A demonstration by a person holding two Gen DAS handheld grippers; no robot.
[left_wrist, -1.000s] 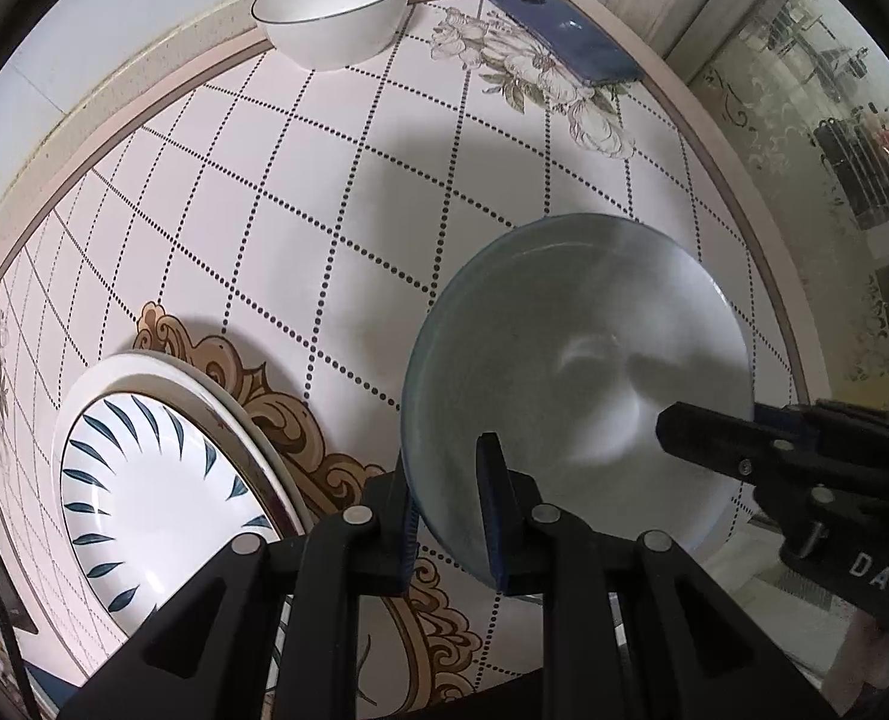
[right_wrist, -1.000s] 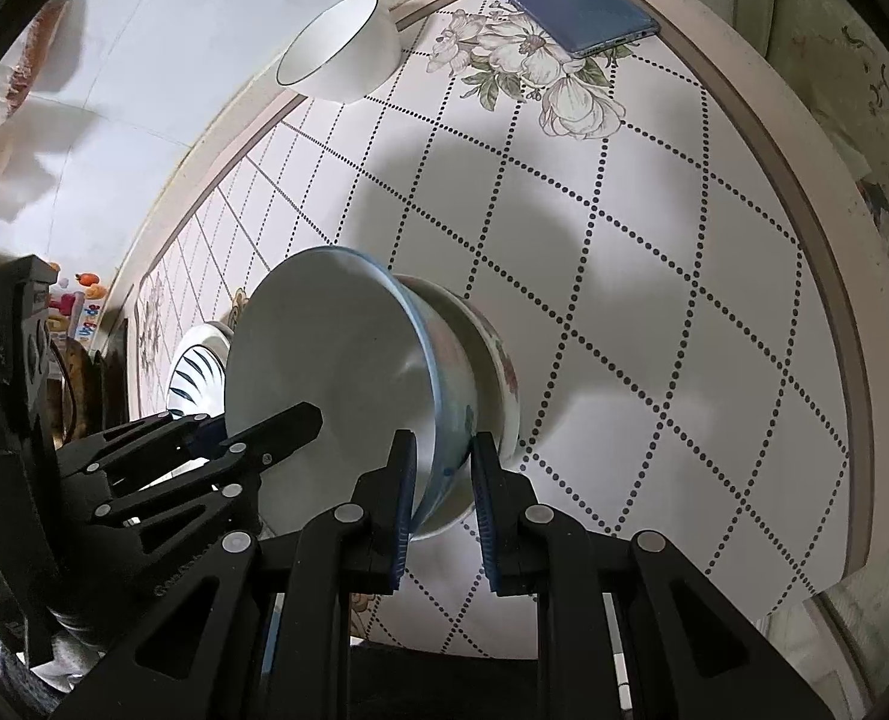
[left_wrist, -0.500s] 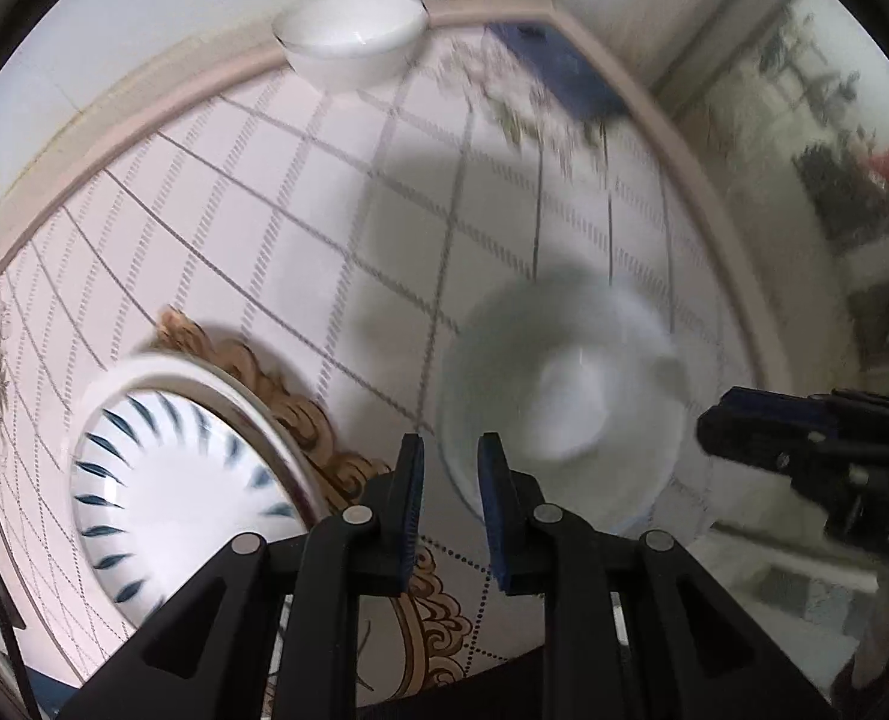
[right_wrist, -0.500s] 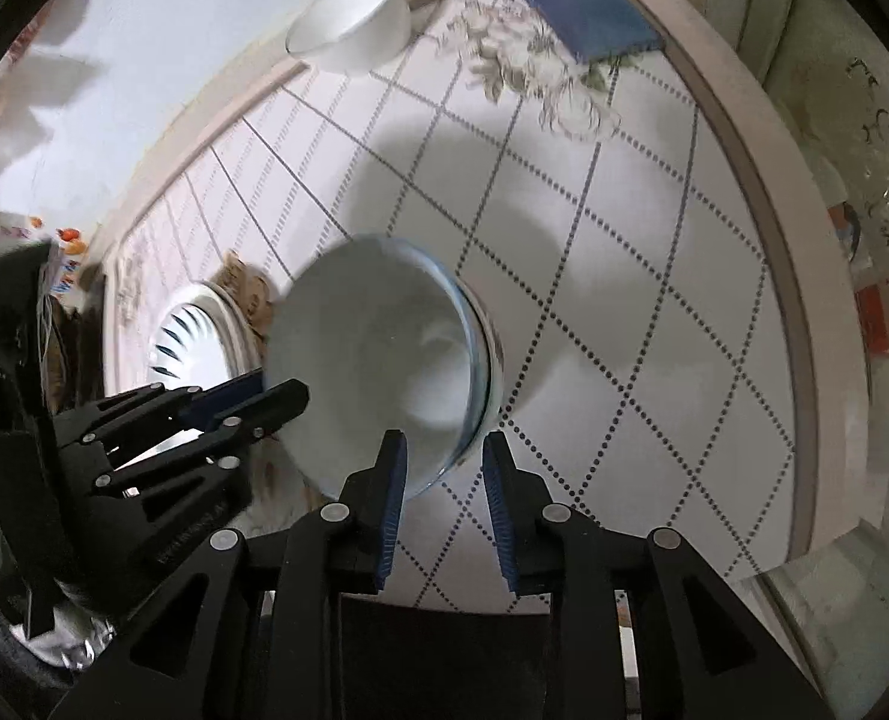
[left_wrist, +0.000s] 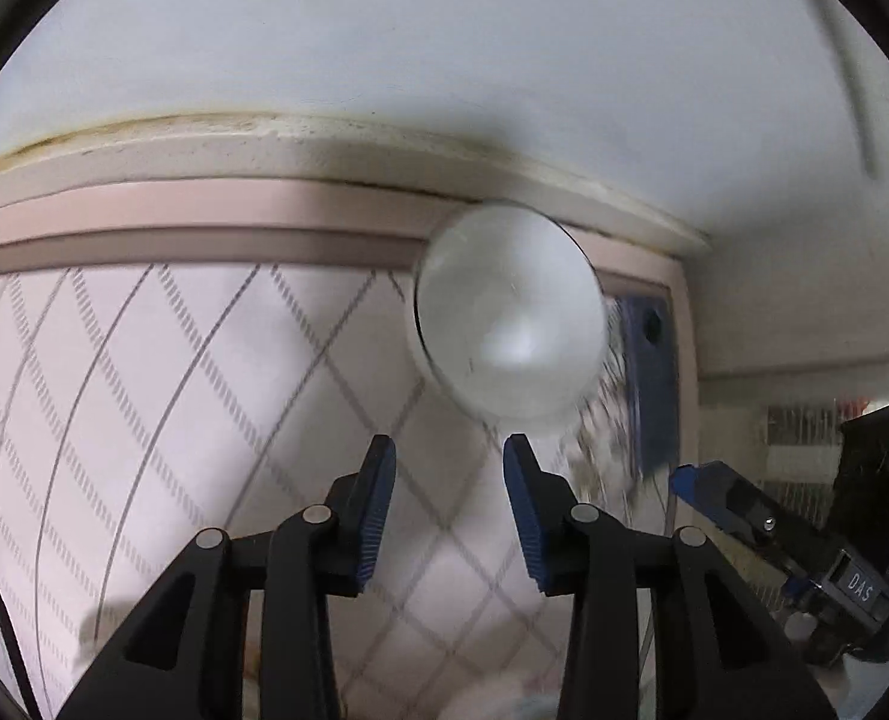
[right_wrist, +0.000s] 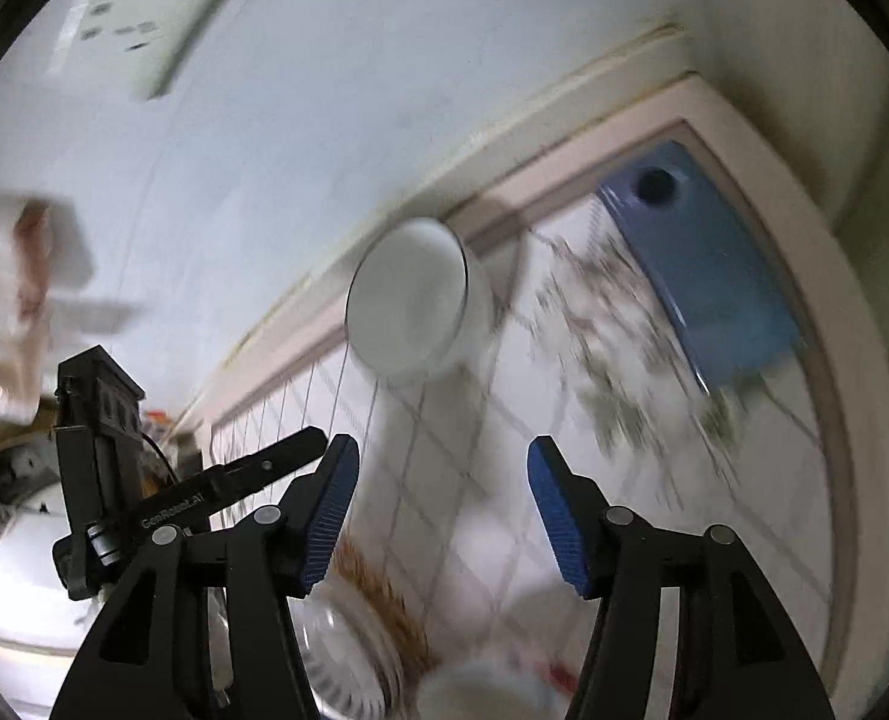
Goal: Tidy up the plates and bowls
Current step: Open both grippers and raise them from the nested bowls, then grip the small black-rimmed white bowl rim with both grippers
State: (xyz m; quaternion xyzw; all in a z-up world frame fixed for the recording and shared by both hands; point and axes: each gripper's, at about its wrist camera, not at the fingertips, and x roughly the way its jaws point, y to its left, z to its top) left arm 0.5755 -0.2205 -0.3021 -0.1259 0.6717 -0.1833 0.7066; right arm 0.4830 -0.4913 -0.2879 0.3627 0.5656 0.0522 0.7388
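Blue pads on both tools stand apart with nothing between them: the left hand-held gripper [left_wrist: 449,450] and the right hand-held gripper [right_wrist: 442,450] are each released and empty, and both point toward the same white bowl [left_wrist: 509,313]. That bowl sits at the desk's [left_wrist: 144,372] far edge, touching or nearly touching the raised rim against the wall, toward the far right corner. Just to its right, in that corner, lies a blue phone [right_wrist: 705,267]. Spread jaws aimed at the bowl suggest it is the next piece to collect. At the near edge, in the right wrist view, a striped plate [right_wrist: 339,669] and a blurred second bowl [right_wrist: 480,693] lie close together, probably the gathering spot.
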